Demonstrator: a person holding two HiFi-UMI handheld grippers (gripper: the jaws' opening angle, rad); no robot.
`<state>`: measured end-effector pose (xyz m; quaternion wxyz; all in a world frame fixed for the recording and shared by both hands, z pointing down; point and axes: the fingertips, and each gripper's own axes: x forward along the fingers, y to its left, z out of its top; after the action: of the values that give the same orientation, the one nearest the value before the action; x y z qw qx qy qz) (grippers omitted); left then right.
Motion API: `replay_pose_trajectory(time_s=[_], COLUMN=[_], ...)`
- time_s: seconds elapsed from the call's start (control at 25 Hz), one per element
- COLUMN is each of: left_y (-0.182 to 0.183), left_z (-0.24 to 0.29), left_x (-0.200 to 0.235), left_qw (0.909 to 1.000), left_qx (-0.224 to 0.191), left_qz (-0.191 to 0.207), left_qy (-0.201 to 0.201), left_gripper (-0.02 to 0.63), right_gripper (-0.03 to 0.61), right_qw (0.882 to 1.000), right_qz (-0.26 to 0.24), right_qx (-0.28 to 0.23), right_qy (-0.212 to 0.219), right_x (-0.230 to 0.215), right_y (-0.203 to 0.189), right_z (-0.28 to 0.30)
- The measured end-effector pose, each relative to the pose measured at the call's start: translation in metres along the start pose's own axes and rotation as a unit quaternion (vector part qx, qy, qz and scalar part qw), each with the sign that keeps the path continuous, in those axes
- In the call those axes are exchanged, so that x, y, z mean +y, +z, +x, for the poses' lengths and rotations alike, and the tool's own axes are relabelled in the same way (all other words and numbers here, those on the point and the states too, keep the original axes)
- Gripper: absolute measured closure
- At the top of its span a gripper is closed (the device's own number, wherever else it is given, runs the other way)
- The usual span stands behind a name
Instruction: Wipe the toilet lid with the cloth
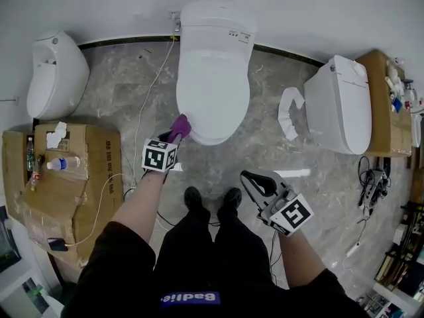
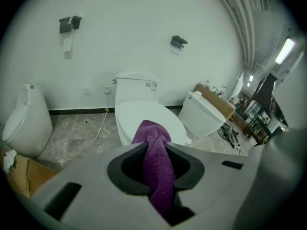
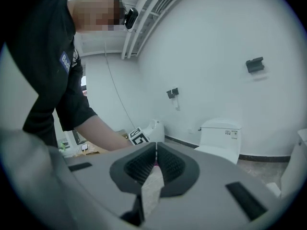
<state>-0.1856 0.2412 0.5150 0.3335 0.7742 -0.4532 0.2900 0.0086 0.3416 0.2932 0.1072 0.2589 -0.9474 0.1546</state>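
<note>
The white toilet stands at the middle of the head view with its lid (image 1: 212,78) closed. My left gripper (image 1: 177,134) is shut on a purple cloth (image 1: 181,125), which is at the lid's front left edge. In the left gripper view the cloth (image 2: 156,166) hangs bunched between the jaws, with the lid (image 2: 144,114) just beyond it. My right gripper (image 1: 246,176) is held low at the right, away from the toilet, jaws shut on nothing. The right gripper (image 3: 154,146) view shows its tips touching, with the toilet's tank (image 3: 221,132) farther off.
A urinal (image 1: 56,75) is at the left, above a cardboard box (image 1: 79,191) with a bottle (image 1: 63,163) on it. A second toilet (image 1: 341,105) and another box (image 1: 384,111) stand at the right. A white cable (image 1: 147,105) runs across the marble floor.
</note>
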Motion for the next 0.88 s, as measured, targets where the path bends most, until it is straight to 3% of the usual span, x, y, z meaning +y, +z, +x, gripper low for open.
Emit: replay_pose_trajectory(time_s=[0.24, 0.48, 0.64, 0.88], left_y=[0.022, 0.072, 0.106, 0.133], left_z=[-0.073, -0.157, -0.204, -0.252], left_x=[-0.06, -0.138, -0.183, -0.234], left_qw=[0.9971, 0.9837, 0.9747, 0.9586], left_qx=[-0.064, -0.157, -0.2, -0.256], left_qz=[-0.029, -0.058, -0.04, -0.017], left_qy=[-0.028, -0.066, -0.092, -0.124], left_gripper=[0.538, 0.538, 0.538, 0.538], right_gripper=[0.548, 0.548, 0.548, 0.548], right_qw=[0.999, 0.999, 0.998, 0.999], right_qz=[-0.025, -0.029, -0.022, 0.013], right_qx=[0.01, -0.012, -0.02, -0.028], right_qy=[0.018, 0.036, 0.051, 0.019], right_x=[0.018, 0.03, 0.043, 0.042], right_y=[0.03, 0.067, 0.08, 0.105], right_z=[-0.031, -0.063, -0.081, -0.097])
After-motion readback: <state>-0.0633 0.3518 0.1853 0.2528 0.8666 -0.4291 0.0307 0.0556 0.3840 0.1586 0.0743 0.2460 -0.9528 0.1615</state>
